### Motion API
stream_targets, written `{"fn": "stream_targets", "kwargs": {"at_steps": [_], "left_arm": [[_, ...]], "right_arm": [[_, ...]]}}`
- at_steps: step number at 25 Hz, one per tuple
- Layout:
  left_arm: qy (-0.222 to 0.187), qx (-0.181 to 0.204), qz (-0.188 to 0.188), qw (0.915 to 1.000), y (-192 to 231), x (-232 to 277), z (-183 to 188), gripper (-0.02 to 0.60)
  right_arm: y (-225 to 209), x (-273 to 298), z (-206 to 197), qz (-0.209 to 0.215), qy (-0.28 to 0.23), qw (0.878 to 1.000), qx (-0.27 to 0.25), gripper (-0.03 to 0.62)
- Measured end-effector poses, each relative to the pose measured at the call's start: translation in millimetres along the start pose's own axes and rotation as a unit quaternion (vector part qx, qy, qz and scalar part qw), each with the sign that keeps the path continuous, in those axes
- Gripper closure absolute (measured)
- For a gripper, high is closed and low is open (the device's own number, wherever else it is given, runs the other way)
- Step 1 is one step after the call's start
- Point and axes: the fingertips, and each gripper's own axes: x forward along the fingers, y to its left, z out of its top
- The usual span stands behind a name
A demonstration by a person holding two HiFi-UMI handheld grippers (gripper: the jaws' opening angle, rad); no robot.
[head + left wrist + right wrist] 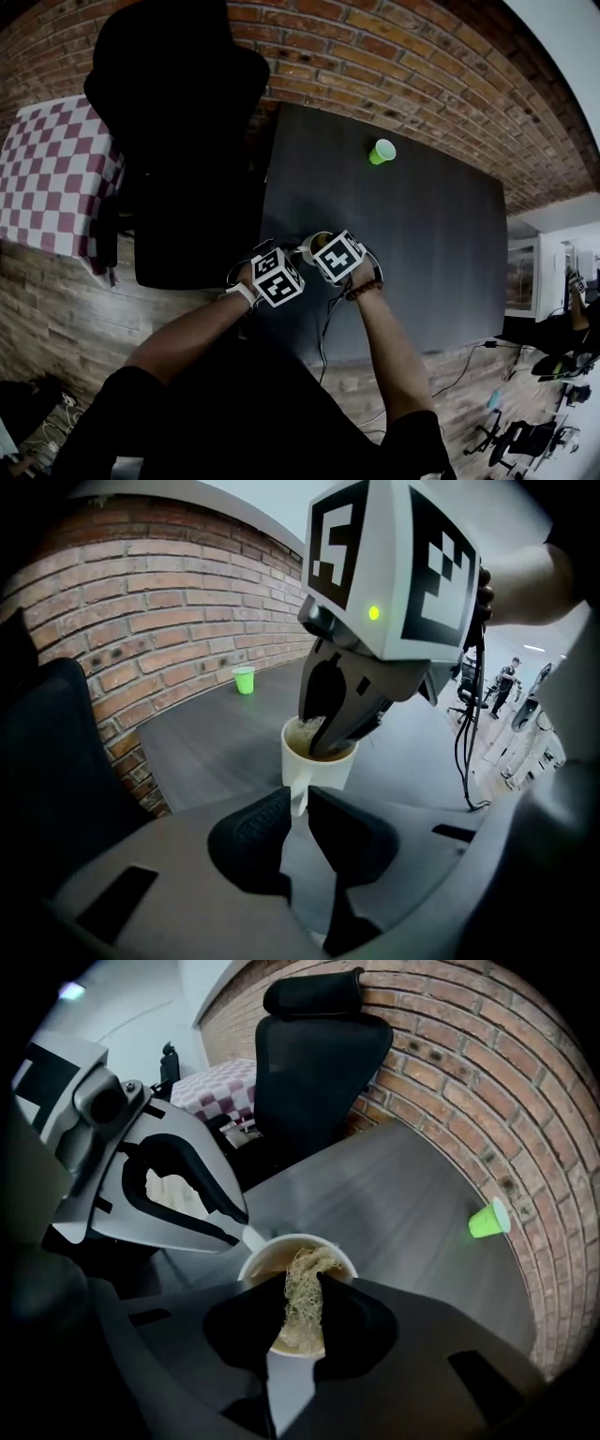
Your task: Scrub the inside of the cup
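A white cup stands near the front left edge of the dark table. My left gripper is shut on the cup's handle. A pale, fibrous scrubber is pinched in my right gripper, which is shut on it. The scrubber hangs down inside the cup, against its brownish inner wall. From the left gripper view, the right gripper's fingers dip into the cup's mouth from above. In the head view both marker cubes sit close together over the cup, which is mostly hidden there.
A small green cup lies on its side at the table's far side, near the brick wall. A black office chair and a checkered tablecloth are to the left. Cables hang off the table's front edge.
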Motion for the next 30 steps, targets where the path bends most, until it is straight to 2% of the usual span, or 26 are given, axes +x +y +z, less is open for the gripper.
{"fn": "stream_targets", "kwargs": {"at_steps": [3,7,10,12,15,16,20,23,27,30], "left_arm": [[-0.003,-0.001,0.002,1.0,2,0,3,0.514],[-0.004,-0.004,0.002,1.0,7,-2,1,0.514],[-0.021,-0.004,-0.001,0.9998,8,-4,5,0.514],[-0.03,0.006,-0.008,0.9995,7,-4,9,0.512],[-0.015,0.034,-0.022,0.9991,0,5,9,0.442],[-0.005,0.046,-0.025,0.9986,-2,9,8,0.439],[0.031,0.076,-0.019,0.9965,-4,18,2,0.444],[0.037,0.079,-0.009,0.9961,0,19,1,0.487],[0.041,0.081,-0.004,0.9959,2,21,0,0.503],[0.044,0.081,-0.004,0.9958,1,20,-1,0.505]], "right_arm": [[-8,-25,-7,-0.009,0.008,1.0,0.002,0.503],[-31,-87,11,-0.057,-0.058,0.997,-0.02,0.503],[-53,-144,22,-0.106,-0.108,0.988,0.007,0.503],[-53,-164,28,-0.106,-0.134,0.985,0.024,0.503],[-24,-141,28,-0.059,-0.119,0.991,0.015,0.503],[-14,-124,26,-0.044,-0.104,0.994,0.007,0.503],[8,-57,12,-0.024,-0.032,0.999,-0.012,0.503],[10,-24,3,-0.024,0.006,0.999,-0.023,0.503],[2,-3,0,-0.022,0.018,0.999,-0.022,0.503],[-5,-4,1,-0.005,-0.005,0.999,0.034,0.503]]}}
